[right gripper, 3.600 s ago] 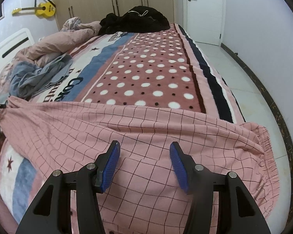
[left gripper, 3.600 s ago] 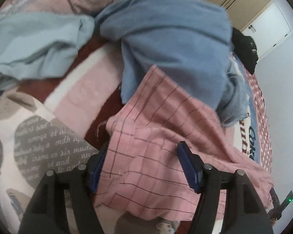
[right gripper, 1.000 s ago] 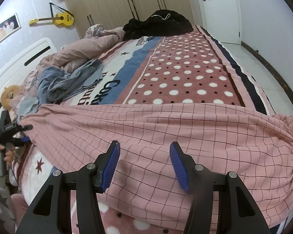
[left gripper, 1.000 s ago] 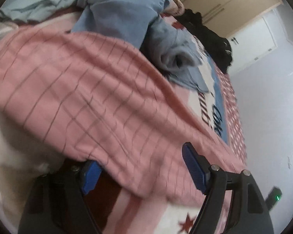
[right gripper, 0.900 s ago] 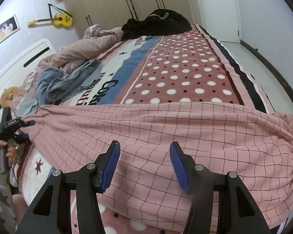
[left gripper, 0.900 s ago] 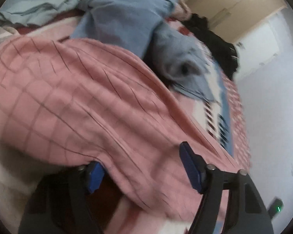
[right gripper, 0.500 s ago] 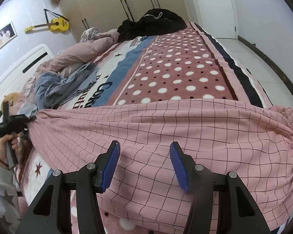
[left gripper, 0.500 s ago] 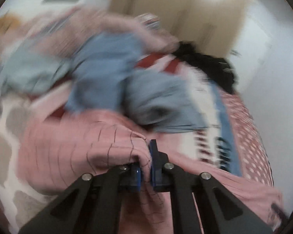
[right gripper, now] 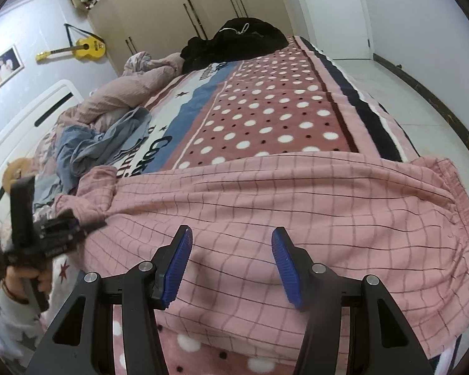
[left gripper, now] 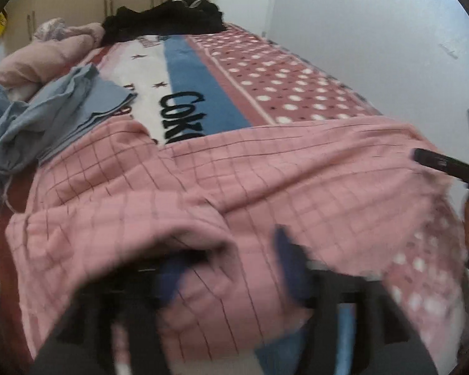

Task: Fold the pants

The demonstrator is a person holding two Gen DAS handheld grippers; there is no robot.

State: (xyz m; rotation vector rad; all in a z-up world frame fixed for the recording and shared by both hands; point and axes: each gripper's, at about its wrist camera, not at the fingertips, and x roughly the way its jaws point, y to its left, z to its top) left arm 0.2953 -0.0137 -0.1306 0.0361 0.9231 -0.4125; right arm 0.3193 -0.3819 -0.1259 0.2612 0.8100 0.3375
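The left gripper (left gripper: 228, 268) is seen blurred, its jaws having just been opening, spread apart over a bunched fold of the pink checked pants (right gripper: 265, 200); cloth lies between and over the pads, but no pinch is shown. The right gripper (right gripper: 231, 265) is held parted above the pants, nothing pressed between its blue pads (right gripper: 286, 268).

The pants are spread crosswise on the near end of the dotted blanket (right gripper: 265, 112), the elastic waistband (right gripper: 453, 187) drooping over the blanket's right edge and the leg ends crumpled toward its left side, just beside the blue clothes (right gripper: 87, 150) heaped there.

The fabric is judged to be light, soft and limp: it is draped in shallow ridges and will sag and slide wherever it is lifted. No stiffness can be counted on, so a single layer is likely to slip from a loose pinch. A firmer hold is expected at the gathered waistband and at the hems of the legs, where the cloth is doubled. A pull across the fleecy blanket may be met with drag, so lifting clear is judged safer than sliding.
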